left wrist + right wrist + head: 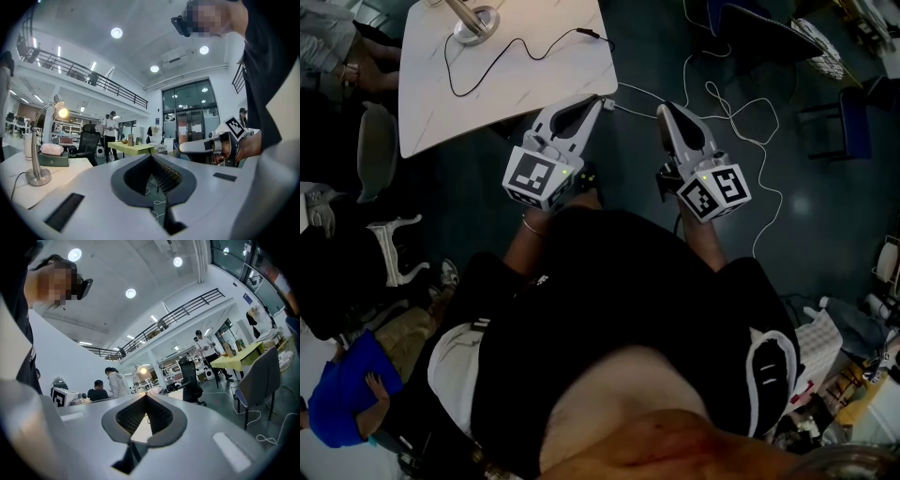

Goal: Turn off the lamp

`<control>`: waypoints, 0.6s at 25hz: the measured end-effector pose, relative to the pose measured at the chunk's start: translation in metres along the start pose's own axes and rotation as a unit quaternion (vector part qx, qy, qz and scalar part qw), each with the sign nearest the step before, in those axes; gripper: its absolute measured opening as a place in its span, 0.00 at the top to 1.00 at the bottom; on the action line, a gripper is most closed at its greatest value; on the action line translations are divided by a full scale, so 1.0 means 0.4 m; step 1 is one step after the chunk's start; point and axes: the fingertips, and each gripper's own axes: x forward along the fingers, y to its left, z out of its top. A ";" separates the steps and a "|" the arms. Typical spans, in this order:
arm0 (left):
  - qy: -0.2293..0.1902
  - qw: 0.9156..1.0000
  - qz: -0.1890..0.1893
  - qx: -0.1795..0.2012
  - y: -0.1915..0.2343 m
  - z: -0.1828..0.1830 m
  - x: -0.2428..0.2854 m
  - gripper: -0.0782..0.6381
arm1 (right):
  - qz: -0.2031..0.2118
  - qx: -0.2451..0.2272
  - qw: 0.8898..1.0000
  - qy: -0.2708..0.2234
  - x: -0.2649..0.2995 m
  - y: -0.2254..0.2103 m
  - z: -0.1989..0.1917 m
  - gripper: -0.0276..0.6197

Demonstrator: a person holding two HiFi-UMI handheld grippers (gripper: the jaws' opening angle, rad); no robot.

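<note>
The lamp stands on a white table (539, 80); in the head view only its round metal base (474, 24) shows, with a black cord (497, 58) trailing from it. In the left gripper view the lamp (38, 174) is at the left, its head (61, 111) lit. The lit lamp (142, 370) is small and far in the right gripper view. My left gripper (598, 99) is shut and empty, its tip just off the table's near corner. Also shut and empty, my right gripper (666, 111) is beside it over the floor. Both point level.
White cables (727, 112) snake over the dark floor ahead. A dark chair (769, 37) stands at the far right, a white chair (394, 246) at the left. On the table beside the lamp are a green box (52, 160) and a pink bundle (50, 149). People stand in the background.
</note>
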 end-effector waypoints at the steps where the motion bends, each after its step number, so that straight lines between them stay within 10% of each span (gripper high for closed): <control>1: 0.000 1.000 -0.001 0.000 0.008 0.001 0.005 0.88 | -0.001 0.000 1.000 0.000 0.008 -0.003 0.002 0.96; 15: -0.005 1.000 -0.025 -0.009 0.117 0.015 0.051 0.88 | -0.020 -0.010 1.000 0.002 0.120 -0.015 0.011 0.96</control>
